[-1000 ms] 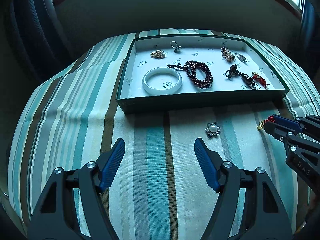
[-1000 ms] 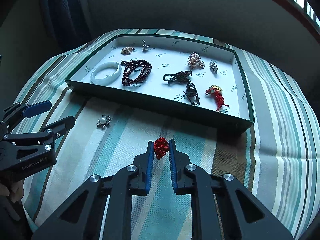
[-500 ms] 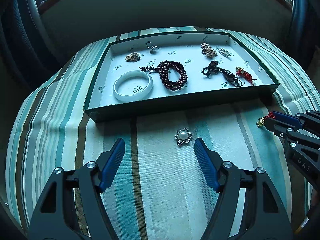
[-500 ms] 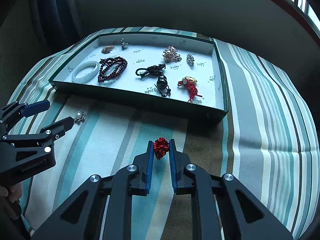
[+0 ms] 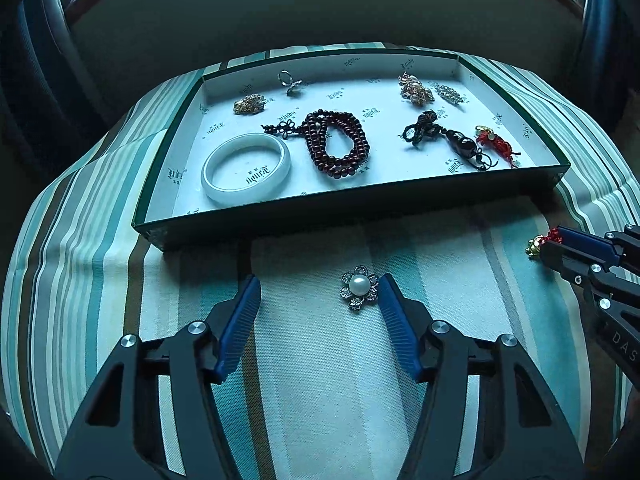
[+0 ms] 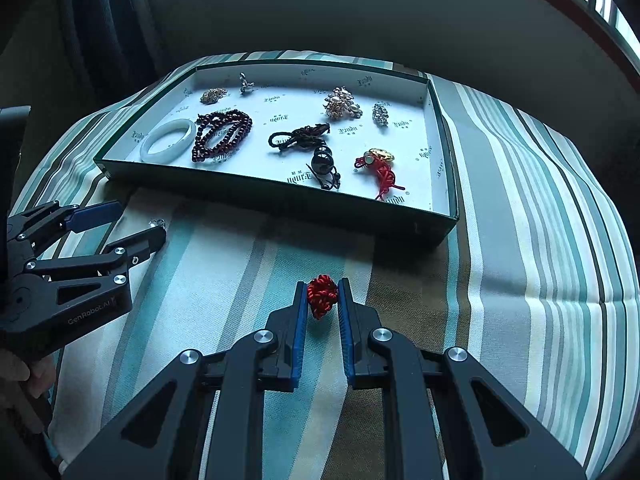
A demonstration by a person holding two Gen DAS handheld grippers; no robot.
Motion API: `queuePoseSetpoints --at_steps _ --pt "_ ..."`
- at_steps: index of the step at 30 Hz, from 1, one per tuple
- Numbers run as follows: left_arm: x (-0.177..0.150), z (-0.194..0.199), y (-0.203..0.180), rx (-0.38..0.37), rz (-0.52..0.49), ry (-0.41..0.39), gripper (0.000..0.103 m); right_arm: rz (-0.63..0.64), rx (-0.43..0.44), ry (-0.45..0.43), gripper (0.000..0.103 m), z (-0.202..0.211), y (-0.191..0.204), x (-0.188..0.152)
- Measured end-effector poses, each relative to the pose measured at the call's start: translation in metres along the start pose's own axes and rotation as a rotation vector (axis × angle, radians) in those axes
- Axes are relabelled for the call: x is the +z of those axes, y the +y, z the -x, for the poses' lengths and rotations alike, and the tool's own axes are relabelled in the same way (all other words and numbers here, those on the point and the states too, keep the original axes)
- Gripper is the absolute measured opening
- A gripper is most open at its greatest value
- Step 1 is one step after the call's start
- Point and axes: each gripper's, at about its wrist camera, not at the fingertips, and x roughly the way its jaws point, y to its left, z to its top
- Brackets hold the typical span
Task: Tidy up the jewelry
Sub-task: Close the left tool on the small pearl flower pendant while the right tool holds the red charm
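A pearl flower brooch (image 5: 359, 289) lies on the striped cloth in front of the tray. My left gripper (image 5: 319, 284) stands around it with its jaws closing. The brooch sits close to the right fingertip (image 5: 387, 285), and neither pad presses on it. In the right wrist view the left gripper (image 6: 138, 224) hides most of the brooch (image 6: 157, 223). My right gripper (image 6: 322, 294) is shut on a red knotted charm (image 6: 321, 295) just above the cloth. A gold bead of that charm (image 5: 535, 245) sticks out past the right gripper (image 5: 554, 242) in the left wrist view.
The green tray (image 5: 320, 218) with white lining holds a white bangle (image 5: 246, 168), dark red beads (image 5: 338, 144), a black cord pendant (image 5: 440, 136), a red cord charm (image 5: 496, 144) and several small brooches. A person's hand (image 6: 20, 372) grips the left tool. The cloth falls away at its rounded edges.
My left gripper has shifted right and sunk toward the brooch, which now lies between its jaws, and the jaws have narrowed. The right gripper still holds the red knot.
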Motion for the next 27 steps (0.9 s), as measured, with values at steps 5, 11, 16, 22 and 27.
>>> queuePoseSetpoints --at_steps 5,11,16,22,27 --pt "0.0006 0.0004 -0.0005 -0.031 0.0 -0.002 0.049 0.0 0.003 0.003 0.015 -0.0015 0.0008 -0.0007" --pt "-0.0001 0.0022 -0.0038 -0.076 -0.007 -0.005 0.031 -0.001 0.002 0.002 0.016 -0.0015 0.0009 -0.0008" --pt "0.0 0.0026 -0.0037 -0.076 -0.004 -0.003 0.031 -0.002 0.006 0.001 0.015 -0.0018 0.0015 -0.0017" --pt "0.001 0.0015 -0.003 -0.076 0.01 -0.003 0.033 -0.006 0.018 0.002 0.015 -0.0024 0.0013 -0.0019" --pt "0.002 0.0011 -0.0049 -0.087 -0.003 -0.006 0.03 -0.008 0.022 0.006 0.015 -0.0036 0.0011 -0.0017"
